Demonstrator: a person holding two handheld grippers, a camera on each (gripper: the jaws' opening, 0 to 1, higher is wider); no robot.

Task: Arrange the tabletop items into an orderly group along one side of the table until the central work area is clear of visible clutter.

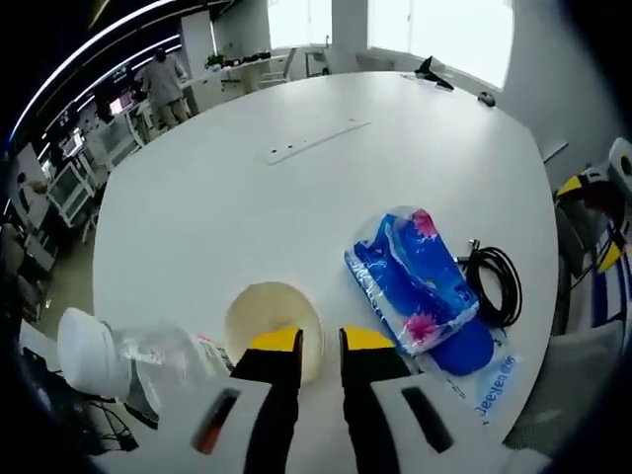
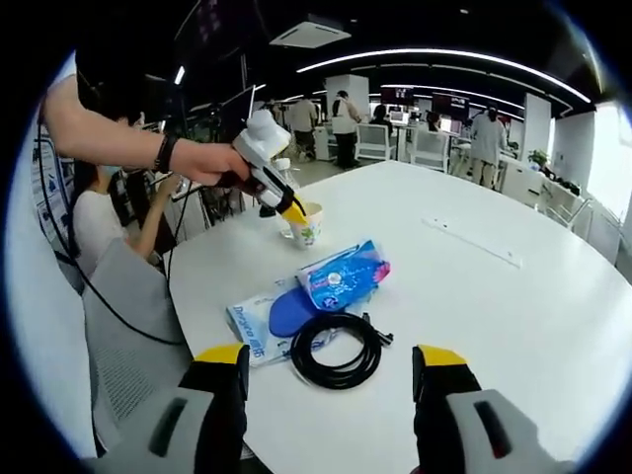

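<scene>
A cream paper cup (image 1: 259,314) stands near the table's edge, and my left gripper (image 1: 321,341) is shut on its right rim. From the right gripper view, a hand holds that left gripper (image 2: 293,209) tilted down onto the cup (image 2: 306,229). Beside the cup lie a blue patterned packet (image 1: 415,276), a blue insole in a clear bag (image 1: 472,354) and a coiled black cable (image 1: 499,286). My right gripper (image 2: 331,360) hangs open just before the cable (image 2: 336,351), with the packet (image 2: 346,275) and the bagged insole (image 2: 269,314) beyond it.
A clear plastic bottle (image 1: 133,360) with a white cap stands left of the cup. The round white table (image 1: 296,207) has a long cover plate (image 1: 316,140) at mid-table and small black items (image 1: 434,74) at its far edge. Chairs and people stand around.
</scene>
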